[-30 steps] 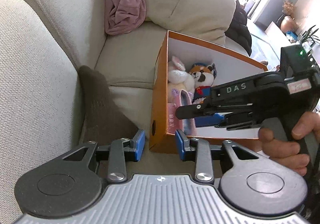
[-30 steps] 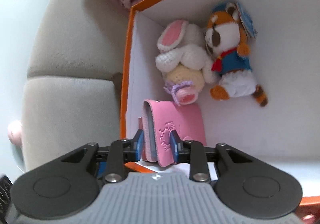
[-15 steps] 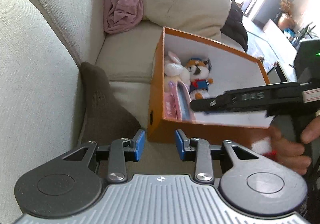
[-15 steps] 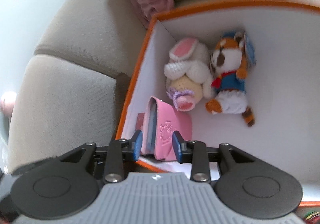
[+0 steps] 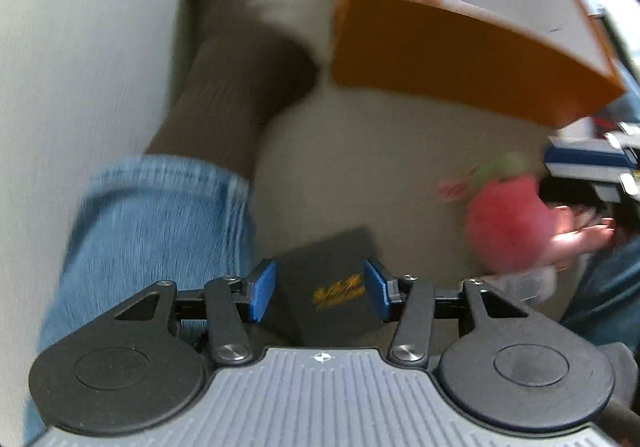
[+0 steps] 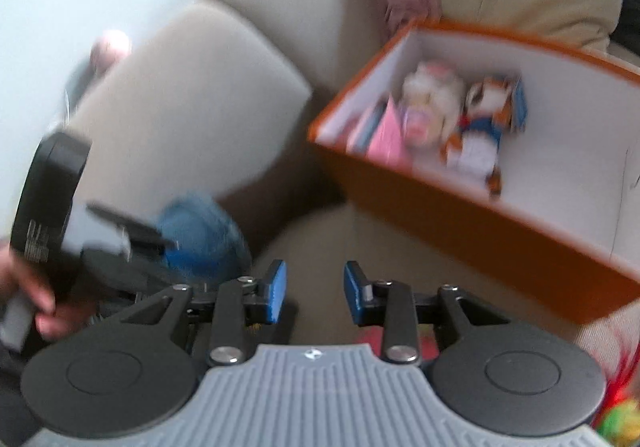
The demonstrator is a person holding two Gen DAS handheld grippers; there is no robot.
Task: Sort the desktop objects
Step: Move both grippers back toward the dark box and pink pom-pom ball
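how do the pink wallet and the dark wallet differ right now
The pink wallet stands on edge inside the orange box, beside the plush toys; the dark wallet lies flat on the sofa cushion, outside the box. The pink one is free of any gripper; the dark one sits between the open left gripper, whose jaws have just been opening. Both are small and flat.

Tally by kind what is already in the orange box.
In the orange box, right wrist view, blurred:
Plush toys: 2, a white bunny and a fox in blue
Pink wallet: 1
Total: 3
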